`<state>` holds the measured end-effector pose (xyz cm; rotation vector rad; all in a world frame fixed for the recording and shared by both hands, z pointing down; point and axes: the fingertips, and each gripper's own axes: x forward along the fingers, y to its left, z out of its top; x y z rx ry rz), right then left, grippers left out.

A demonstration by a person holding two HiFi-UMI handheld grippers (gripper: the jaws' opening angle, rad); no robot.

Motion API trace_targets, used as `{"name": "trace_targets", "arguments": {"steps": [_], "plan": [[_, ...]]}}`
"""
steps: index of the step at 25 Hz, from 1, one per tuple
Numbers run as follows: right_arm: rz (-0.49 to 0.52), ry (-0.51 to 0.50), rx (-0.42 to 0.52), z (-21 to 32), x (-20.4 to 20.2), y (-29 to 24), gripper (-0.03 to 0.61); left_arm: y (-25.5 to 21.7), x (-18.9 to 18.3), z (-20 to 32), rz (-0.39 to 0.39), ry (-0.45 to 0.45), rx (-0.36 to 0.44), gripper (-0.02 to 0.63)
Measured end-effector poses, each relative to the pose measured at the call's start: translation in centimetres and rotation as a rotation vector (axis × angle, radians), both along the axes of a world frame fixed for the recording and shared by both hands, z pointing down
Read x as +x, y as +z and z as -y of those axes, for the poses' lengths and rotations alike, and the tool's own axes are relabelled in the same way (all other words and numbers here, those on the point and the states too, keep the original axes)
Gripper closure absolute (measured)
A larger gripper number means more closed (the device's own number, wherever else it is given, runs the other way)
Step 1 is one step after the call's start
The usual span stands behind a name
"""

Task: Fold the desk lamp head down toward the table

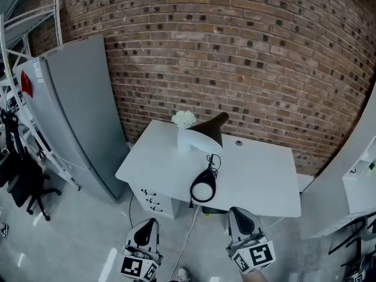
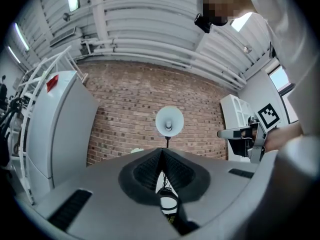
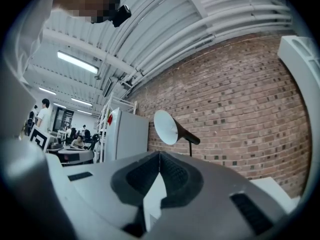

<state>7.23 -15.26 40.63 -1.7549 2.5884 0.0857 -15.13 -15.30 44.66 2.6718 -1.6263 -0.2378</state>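
Observation:
The desk lamp [image 1: 202,135] stands on the white desk [image 1: 258,178]; its black cone head with a white inside is raised, and its round base ring [image 1: 203,191] lies near the desk's front edge. My left gripper [image 1: 145,234] and right gripper [image 1: 242,221] hang in front of the desk, apart from the lamp. In the left gripper view the lamp head [image 2: 169,120] faces me above the shut left gripper [image 2: 162,151]. The right gripper view shows the head [image 3: 166,127] side-on beyond the shut right gripper [image 3: 159,154]. Neither gripper holds anything.
A tall grey cabinet [image 1: 76,110] stands left of the desk against the brick wall [image 1: 235,51]. A white flower [image 1: 184,118] sits at the desk's back edge. Drawers [image 1: 154,200] are under the desk, a cable [image 1: 187,239] trails on the floor, and a white unit [image 1: 352,175] is at right.

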Motion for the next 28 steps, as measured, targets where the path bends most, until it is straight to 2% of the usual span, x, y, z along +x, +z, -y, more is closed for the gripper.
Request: {"name": "trace_targets", "arguments": {"steps": [4,11,18,23,28], "plan": [[-0.015,-0.004,-0.001,1.2,-1.0,-0.1,0.560,0.7,-0.1,1.8,-0.020,0.020,-0.011,0.606],[-0.013,-0.014,0.003,2.8,-0.4,-0.8,0.561,1.2,1.9,3.5,-0.025,0.049,-0.029,0.606],[-0.006,-0.095,0.031,5.8,-0.3,-2.0,0.560,0.6,3.0,5.1,-0.017,0.001,-0.031,0.607],[-0.093,-0.159,0.055,8.0,-1.0,-3.4,0.560,0.1,3.9,6.2,-0.017,-0.025,-0.020,0.606],[-0.189,-0.201,0.077,9.1,-1.6,-4.6,0.560,0.4,6.1,6.6,-0.015,0.018,-0.029,0.606]]}}
